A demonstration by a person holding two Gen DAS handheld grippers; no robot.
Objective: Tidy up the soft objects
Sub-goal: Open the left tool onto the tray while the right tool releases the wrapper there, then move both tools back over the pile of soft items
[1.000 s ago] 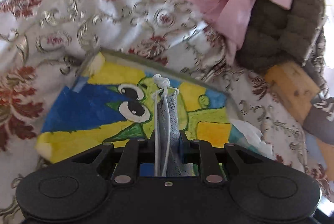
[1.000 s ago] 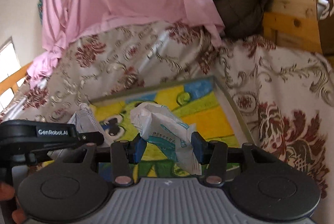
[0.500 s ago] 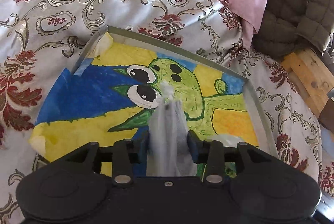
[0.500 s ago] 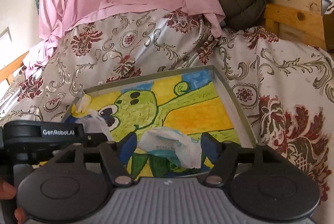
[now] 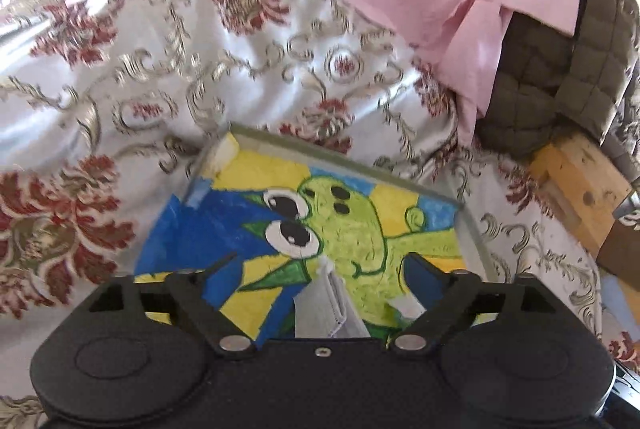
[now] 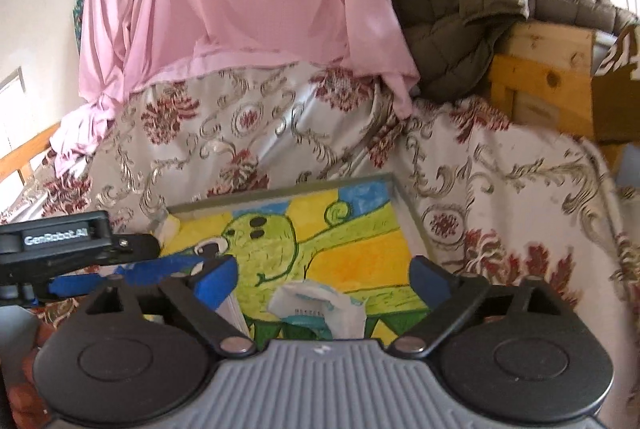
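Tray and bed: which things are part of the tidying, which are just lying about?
Job:
- grey mask, in the tray
- white packet, in the tray
- left gripper and right gripper, jaws opening, nothing gripped

Lying about:
- floral bedspread
- pink sheet
- quilted jacket

- left gripper (image 5: 320, 265) was clamped on grey face mask (image 5: 324, 303); jaws opening now, mask loose on painted tray (image 5: 474, 229)
- right gripper (image 6: 322, 271) let go of white wrapper (image 6: 320, 309); jaws opening, wrapper lies on tray
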